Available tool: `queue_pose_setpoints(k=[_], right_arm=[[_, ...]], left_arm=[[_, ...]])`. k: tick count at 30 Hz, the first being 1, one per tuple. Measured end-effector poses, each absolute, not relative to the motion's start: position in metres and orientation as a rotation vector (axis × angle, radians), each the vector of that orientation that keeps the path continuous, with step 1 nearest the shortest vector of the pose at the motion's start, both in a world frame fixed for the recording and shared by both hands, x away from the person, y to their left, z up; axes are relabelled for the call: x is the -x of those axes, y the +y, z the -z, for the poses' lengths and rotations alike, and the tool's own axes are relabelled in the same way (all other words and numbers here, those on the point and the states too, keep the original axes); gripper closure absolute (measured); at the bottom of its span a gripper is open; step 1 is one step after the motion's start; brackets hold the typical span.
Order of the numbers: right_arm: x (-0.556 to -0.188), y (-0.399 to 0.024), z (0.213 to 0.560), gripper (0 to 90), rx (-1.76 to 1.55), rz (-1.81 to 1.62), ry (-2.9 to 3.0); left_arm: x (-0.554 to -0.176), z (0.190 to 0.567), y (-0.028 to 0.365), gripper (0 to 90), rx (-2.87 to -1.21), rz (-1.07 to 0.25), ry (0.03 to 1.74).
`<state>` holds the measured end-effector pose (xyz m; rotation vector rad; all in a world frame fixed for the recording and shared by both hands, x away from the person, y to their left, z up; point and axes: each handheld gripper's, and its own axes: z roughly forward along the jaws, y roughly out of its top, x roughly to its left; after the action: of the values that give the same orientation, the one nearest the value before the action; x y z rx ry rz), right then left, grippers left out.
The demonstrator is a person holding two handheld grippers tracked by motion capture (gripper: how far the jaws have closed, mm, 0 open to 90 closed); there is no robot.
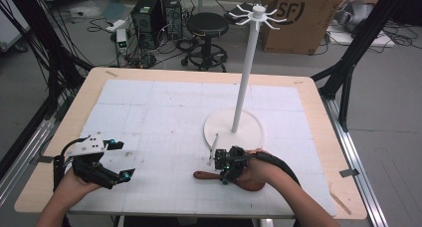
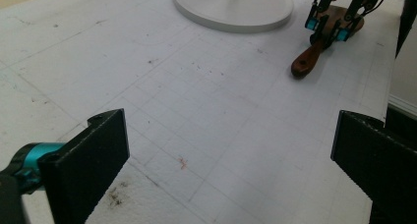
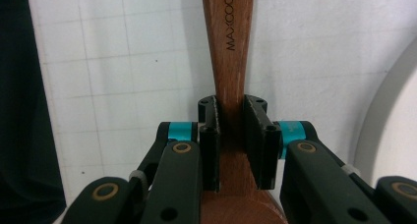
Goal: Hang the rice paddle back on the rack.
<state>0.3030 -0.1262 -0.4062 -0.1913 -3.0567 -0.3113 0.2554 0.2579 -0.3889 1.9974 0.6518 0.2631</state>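
Note:
A brown wooden spoon (image 1: 205,175) marked MAXCOOK lies on the white gridded mat (image 1: 164,117), its handle (image 3: 228,37) pointing left. My right gripper (image 1: 226,163) is shut on the handle near the bowl, and its jaws press both sides (image 3: 231,121). The left gripper (image 1: 123,160) hovers over the mat's near left corner, open wide with nothing between its jaws (image 2: 231,155). From there the spoon (image 2: 307,62) and the right gripper (image 2: 334,22) appear far ahead. A white hook stand rises on a round base (image 1: 249,132), just behind the right gripper.
The stand's pole (image 1: 244,82) ends in a crown of hooks (image 1: 256,15). Its base edge (image 3: 393,111) lies close to the right of the spoon. Beyond the table are a stool (image 1: 206,25), computer towers (image 1: 149,18) and a cardboard box (image 1: 303,18). Black frame posts (image 1: 358,43) flank the table.

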Motion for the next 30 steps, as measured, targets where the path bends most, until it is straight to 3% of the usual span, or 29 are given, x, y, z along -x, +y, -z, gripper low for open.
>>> queue_pose_setpoints(k=[30], right_arm=[[-0.295, -0.229, 0.367, 77.7, 0.437, 1.054, -2.874]], left_arm=[[-0.256, 0.391, 0.255, 1.7, -1.995, -0.256, 0.655]])
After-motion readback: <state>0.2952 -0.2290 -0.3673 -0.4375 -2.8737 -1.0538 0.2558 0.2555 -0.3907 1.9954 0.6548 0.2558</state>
